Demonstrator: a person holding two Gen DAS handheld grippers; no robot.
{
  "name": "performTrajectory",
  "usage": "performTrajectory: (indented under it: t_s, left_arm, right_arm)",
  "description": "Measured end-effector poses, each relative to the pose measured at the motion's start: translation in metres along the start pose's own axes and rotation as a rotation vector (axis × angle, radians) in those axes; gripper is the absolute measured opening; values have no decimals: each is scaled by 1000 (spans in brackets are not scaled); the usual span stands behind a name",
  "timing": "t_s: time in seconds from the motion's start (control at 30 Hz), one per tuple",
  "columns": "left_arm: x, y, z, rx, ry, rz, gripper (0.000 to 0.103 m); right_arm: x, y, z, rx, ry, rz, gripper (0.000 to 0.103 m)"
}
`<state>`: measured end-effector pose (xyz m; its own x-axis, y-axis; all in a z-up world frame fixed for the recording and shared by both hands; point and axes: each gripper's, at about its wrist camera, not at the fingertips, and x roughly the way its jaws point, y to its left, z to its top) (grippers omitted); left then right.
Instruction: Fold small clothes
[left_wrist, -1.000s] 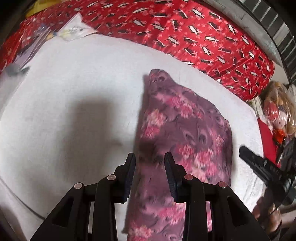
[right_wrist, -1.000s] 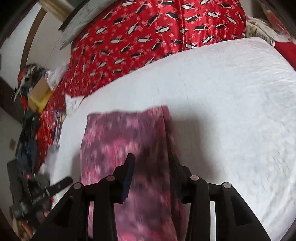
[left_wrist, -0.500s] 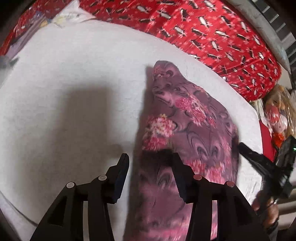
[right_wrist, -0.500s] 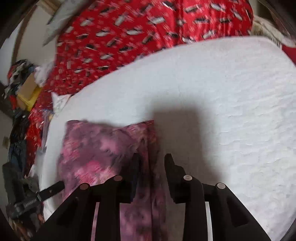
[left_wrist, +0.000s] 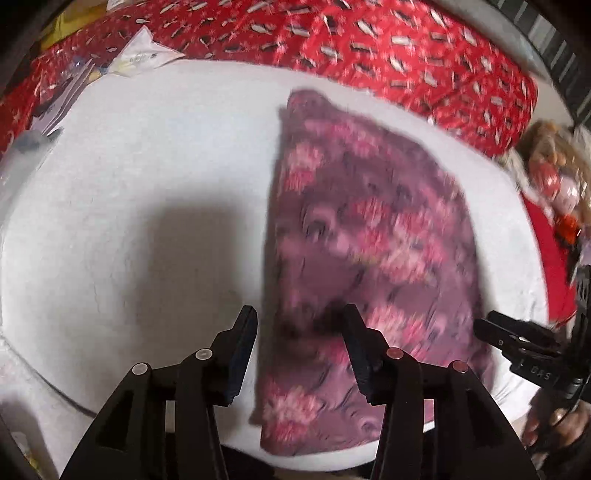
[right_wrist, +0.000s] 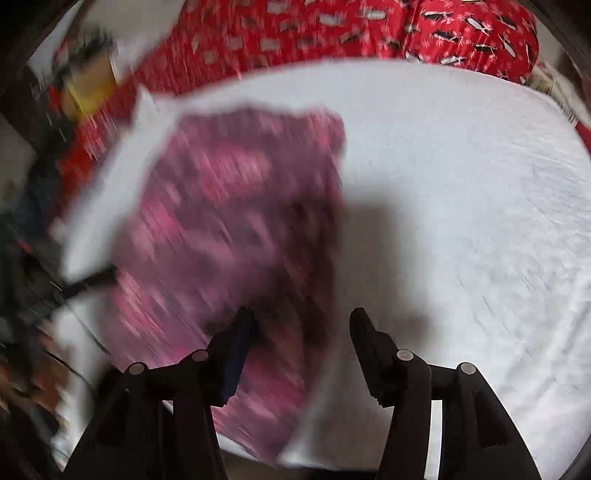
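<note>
A purple garment with pink flowers (left_wrist: 369, 236) lies folded on the white bed sheet (left_wrist: 129, 166). My left gripper (left_wrist: 301, 328) hovers over its near left edge. The jaws are opening, the cloth's edge lies below the gap, and neither pad presses on it. In the blurred right wrist view the garment (right_wrist: 229, 221) fills the left half. My right gripper (right_wrist: 303, 328) stands over its near right edge, jaws opening and apart from the cloth. The right gripper (left_wrist: 517, 343) also shows at the left wrist view's right edge.
A red blanket with a penguin pattern (left_wrist: 369, 40) is bunched along the far side of the bed. Papers and a plastic bag (left_wrist: 144, 55) lie at the far left. A stuffed toy (left_wrist: 554, 173) sits off the bed's right side. A hand (left_wrist: 554, 428) holds the right gripper.
Both grippers' jaws have widened and let go of the garment's near edge. The garment has settled flat on the sheet. The right gripper has swung and rolled; its view is blurred.
</note>
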<state>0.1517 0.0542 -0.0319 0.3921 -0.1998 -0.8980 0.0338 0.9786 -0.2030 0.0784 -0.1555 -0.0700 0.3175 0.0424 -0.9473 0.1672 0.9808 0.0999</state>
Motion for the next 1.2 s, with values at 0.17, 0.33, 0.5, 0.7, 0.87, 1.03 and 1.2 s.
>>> performTrajectory:
  t_s: [0.17,0.33,0.5,0.7,0.87,1.03,1.2]
  left_arm:
    - [-7,-10,-26,52,31,33,47]
    - [-65,-19,-54,108,-153,59,48]
    - [-89,-29,-98,122,-294,136,63]
    - [-82,-49,-132,191,-285,216,65]
    - [-87,-54,-135,217,-301,232,65]
    - [-94,-53,-141,220,-312,231,67]
    - [-97,-55,-144,228,-310,221,67]
  right_arm:
    - [-19,-8,-7,43,10,-19,55]
    - [-85,28,-14,-186,-71,-93,70]
    - [-116,38,-50,-294,-169,-205,97]
    - [-115,36,-88,-237,-233,-277,97]
    - [-116,33,-99,-156,-268,-257,97]
    - [-119,41,-101,-169,-305,-295,97]
    - [-120,46,-104,-173,-316,-303,97]
